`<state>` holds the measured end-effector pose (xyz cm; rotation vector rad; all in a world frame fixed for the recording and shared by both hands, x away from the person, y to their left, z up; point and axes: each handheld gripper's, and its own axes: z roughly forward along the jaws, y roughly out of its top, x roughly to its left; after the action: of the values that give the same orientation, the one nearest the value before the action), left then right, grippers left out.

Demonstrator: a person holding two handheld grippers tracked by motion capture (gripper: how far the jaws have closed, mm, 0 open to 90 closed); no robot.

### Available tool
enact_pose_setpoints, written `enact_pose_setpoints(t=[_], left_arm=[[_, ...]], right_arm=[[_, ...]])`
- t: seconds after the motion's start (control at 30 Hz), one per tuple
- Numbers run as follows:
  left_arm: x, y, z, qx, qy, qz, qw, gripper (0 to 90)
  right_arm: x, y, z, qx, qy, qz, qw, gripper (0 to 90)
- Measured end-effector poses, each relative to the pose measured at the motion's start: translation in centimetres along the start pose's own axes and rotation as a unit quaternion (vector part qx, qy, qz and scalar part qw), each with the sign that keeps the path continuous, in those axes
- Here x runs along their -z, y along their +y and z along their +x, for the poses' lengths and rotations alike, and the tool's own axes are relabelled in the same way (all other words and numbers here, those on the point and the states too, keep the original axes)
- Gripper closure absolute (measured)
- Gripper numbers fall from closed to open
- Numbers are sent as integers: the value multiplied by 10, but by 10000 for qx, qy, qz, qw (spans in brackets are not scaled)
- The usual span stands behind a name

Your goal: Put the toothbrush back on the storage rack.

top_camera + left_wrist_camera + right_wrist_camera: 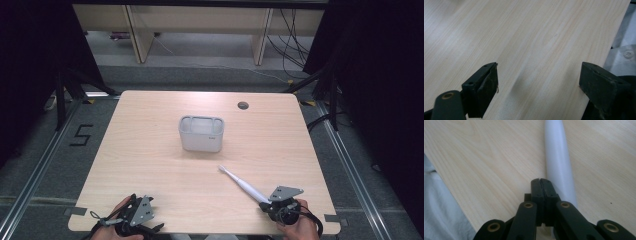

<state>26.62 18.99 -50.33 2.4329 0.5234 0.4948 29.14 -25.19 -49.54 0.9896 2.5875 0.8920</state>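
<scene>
floor mark: black "5" [81, 135] on the floor left of the table, beyond the left gripper; the one bit of writing that reads.
left gripper [131, 216]: at the near left table edge, in a hand [111, 231]; jaws spread wide over bare wood, nothing between them (left gripper view [537, 82]).
table [150, 165]: light wood, cable hole [243, 105] at the far side.
caddy [201, 133]: grey plastic box, mid-table, well ahead of both grippers; small dark mark on its front, too small to read.
toothbrush [242, 184]: white, lies flat, head pointing toward the caddy, handle end running under the right gripper.
right gripper [280, 205]: near right edge, in a hand [300, 227]; jaws pressed together, empty [541, 186]; white handle [559, 162] lies just beside them, on their right in the right gripper view.
</scene>
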Motion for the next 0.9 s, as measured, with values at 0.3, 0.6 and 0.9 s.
enact_pose_setpoints(t=[0.3, 0.6, 0.9], left_arm=[[0, 0, 0, -4, -7, -2, 10000, 153], [-1, -1, 1, 47, 19, 19, 10000, 153], [-2, -1, 1, 54, 7, 33, 10000, 153]], right_arm=[[2, -3, -7, -78, -84, 34, 9999, 898], [21, 15, 2, -19, -267, -223, 9994, 673], [12, 46, 1, 461, -441, 398, 9972, 573]])
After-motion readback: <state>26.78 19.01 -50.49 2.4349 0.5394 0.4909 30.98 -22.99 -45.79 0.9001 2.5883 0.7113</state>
